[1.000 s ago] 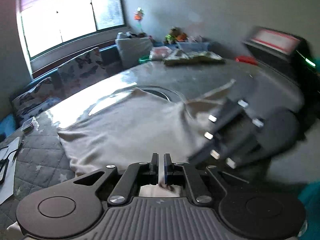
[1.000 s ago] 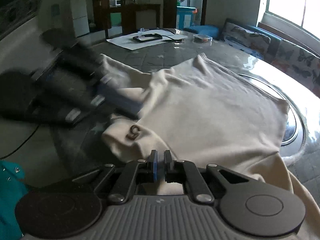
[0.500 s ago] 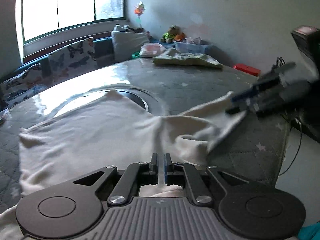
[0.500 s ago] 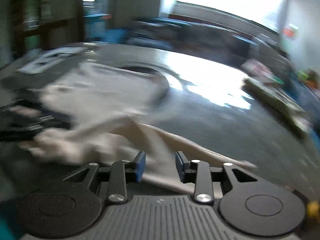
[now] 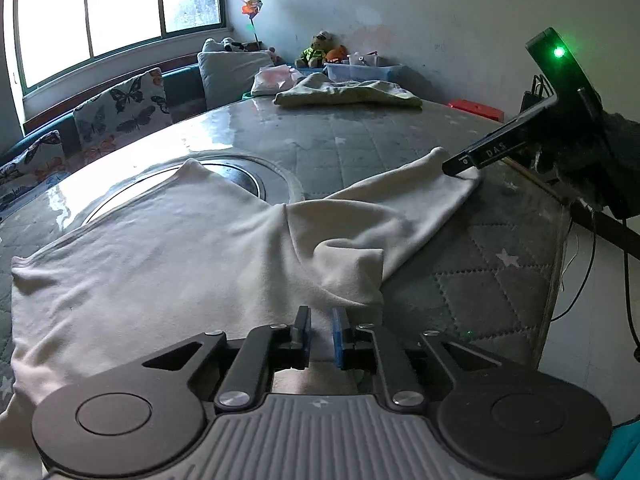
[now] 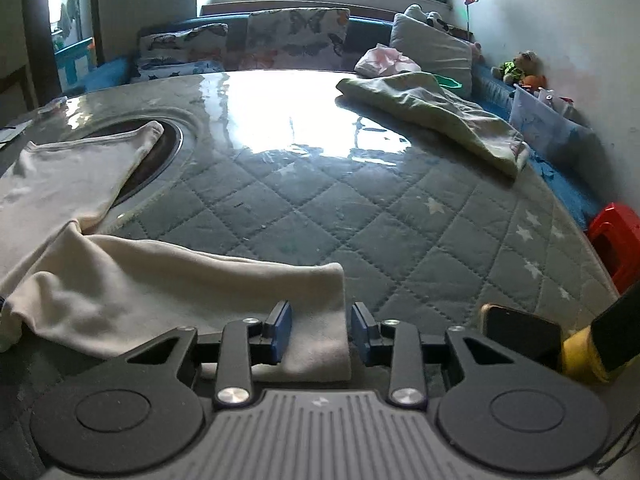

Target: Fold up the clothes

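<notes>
Quilted grey table (image 6: 360, 208) holds the cream shirt (image 5: 160, 248), body left, sleeve (image 6: 180, 284) stretched right. Left gripper (image 5: 320, 334) is opening over a bunched fold; right gripper (image 6: 320, 330) is closing, pads not yet pinching the cuff. It'll probably grab only the top layer, or that bunch stays in the fold.

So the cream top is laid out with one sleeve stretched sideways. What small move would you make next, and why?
Probably close the right claw on the sleeve cuff lying between its pads, then carry it back over the cream top. The sleeve lies stretched out across the quilted table, and the left claw is opening, letting go.
</notes>
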